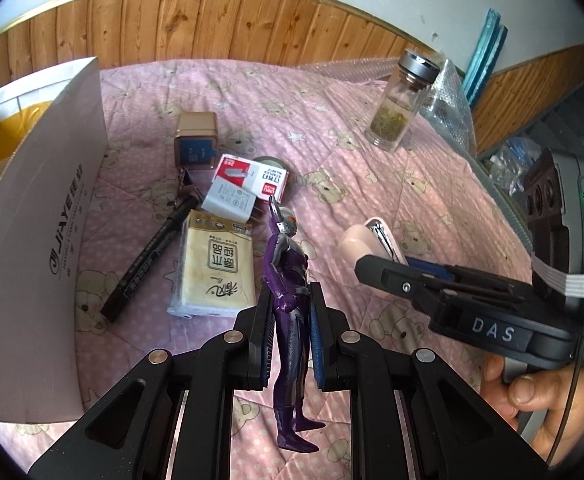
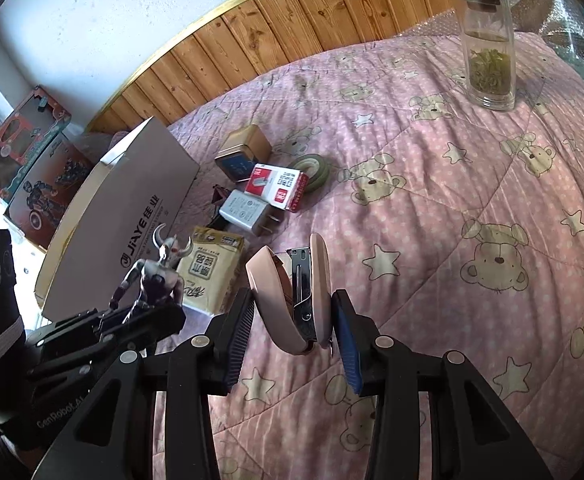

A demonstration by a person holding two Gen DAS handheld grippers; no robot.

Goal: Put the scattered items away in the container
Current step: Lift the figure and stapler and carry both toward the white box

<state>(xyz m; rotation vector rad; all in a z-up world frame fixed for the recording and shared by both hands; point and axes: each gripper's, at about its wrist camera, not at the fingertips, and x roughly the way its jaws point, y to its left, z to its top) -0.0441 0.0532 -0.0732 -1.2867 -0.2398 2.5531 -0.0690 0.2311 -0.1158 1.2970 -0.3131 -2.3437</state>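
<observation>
A purple and silver action figure (image 1: 287,304) stands upright between the pads of my left gripper (image 1: 289,336), which is shut on its waist and holds it above the pink quilt. My right gripper (image 2: 292,320) is shut on a pink stapler (image 2: 292,300), its metal magazine showing between the two pink halves. In the right wrist view the figure (image 2: 159,276) sits in the left gripper (image 2: 131,320) at the lower left. The white cardboard box (image 1: 39,240) lies open at the left, also the box (image 2: 131,208) in the right wrist view.
Loose on the quilt (image 1: 352,184) lie a black marker (image 1: 147,256), a tissue pack (image 1: 215,268), a white charger (image 1: 227,200), a red staple box (image 1: 251,176), a tape roll (image 2: 312,168) and a gold tin (image 1: 195,140). A glass bottle (image 1: 400,100) stands far right. Toy boxes (image 2: 23,160) sit beyond the bed.
</observation>
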